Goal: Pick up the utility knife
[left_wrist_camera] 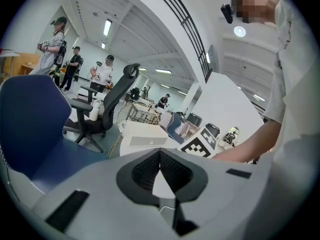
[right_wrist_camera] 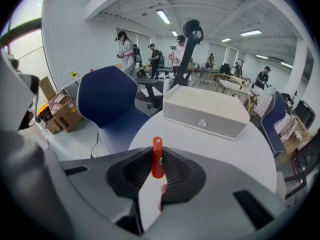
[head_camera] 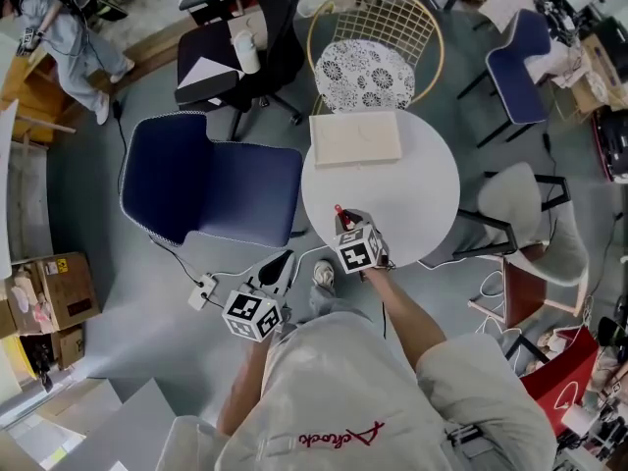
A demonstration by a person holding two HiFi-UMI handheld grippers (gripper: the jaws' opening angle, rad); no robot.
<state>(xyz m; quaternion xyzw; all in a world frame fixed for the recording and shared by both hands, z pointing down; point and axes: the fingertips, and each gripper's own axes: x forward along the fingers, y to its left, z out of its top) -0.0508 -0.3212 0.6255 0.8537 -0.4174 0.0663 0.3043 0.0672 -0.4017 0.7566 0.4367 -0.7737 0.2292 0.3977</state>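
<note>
My right gripper (right_wrist_camera: 157,160) is shut on the red utility knife (right_wrist_camera: 157,154), whose tip sticks up between the black pads. In the head view the knife (head_camera: 340,213) pokes out of the right gripper (head_camera: 345,224) over the near edge of the round white table (head_camera: 422,199), lifted off the tabletop. Lower left of it, off the table and over the floor, my left gripper (head_camera: 279,265) holds nothing. In its own view the left gripper (left_wrist_camera: 160,153) has its pads meeting at the tips, with nothing between them.
A flat white box (head_camera: 355,137) with a small knob (right_wrist_camera: 202,124) lies on the table's far side. A blue chair (head_camera: 211,189) stands left of the table, a wire chair (head_camera: 378,57) behind it, a white chair (head_camera: 530,214) to its right. Cardboard boxes (head_camera: 49,292) sit at the far left.
</note>
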